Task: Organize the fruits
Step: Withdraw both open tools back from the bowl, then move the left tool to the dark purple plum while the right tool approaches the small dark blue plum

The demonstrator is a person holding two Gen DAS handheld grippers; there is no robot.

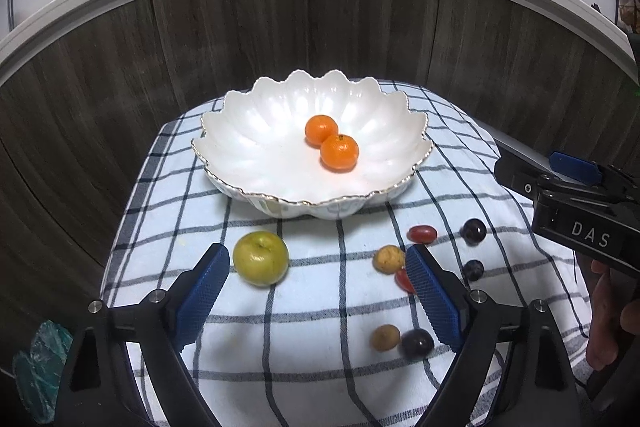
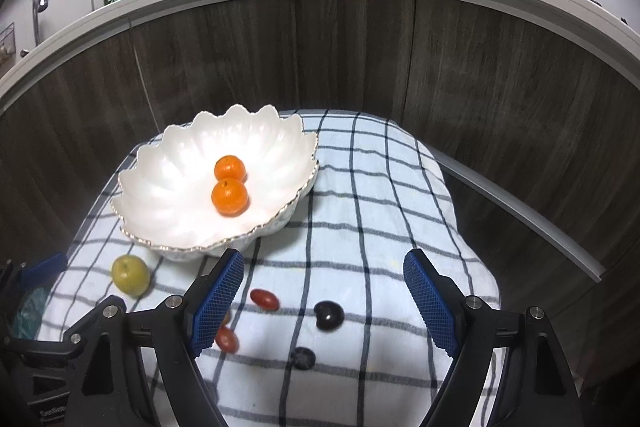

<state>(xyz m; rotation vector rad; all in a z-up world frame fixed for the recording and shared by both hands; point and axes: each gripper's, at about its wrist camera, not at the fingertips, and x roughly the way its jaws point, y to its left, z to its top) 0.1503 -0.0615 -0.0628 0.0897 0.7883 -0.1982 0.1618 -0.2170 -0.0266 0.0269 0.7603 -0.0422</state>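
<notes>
The left gripper (image 1: pixel 318 301), jaws wide and holding nothing, hangs just beside the green-yellow apple (image 1: pixel 261 258) on the checked cloth (image 1: pixel 320 327), near the scalloped white bowl (image 1: pixel 256 163) holding two mandarins (image 1: pixel 332 143). Closing off-centre may roll the apple away. The right gripper (image 2: pixel 324 303) is also spread and empty.

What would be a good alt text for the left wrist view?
A white scalloped bowl holding two oranges sits on a checked cloth. In front, a green apple and small fruits lie before the open left hand-held gripper.
</notes>
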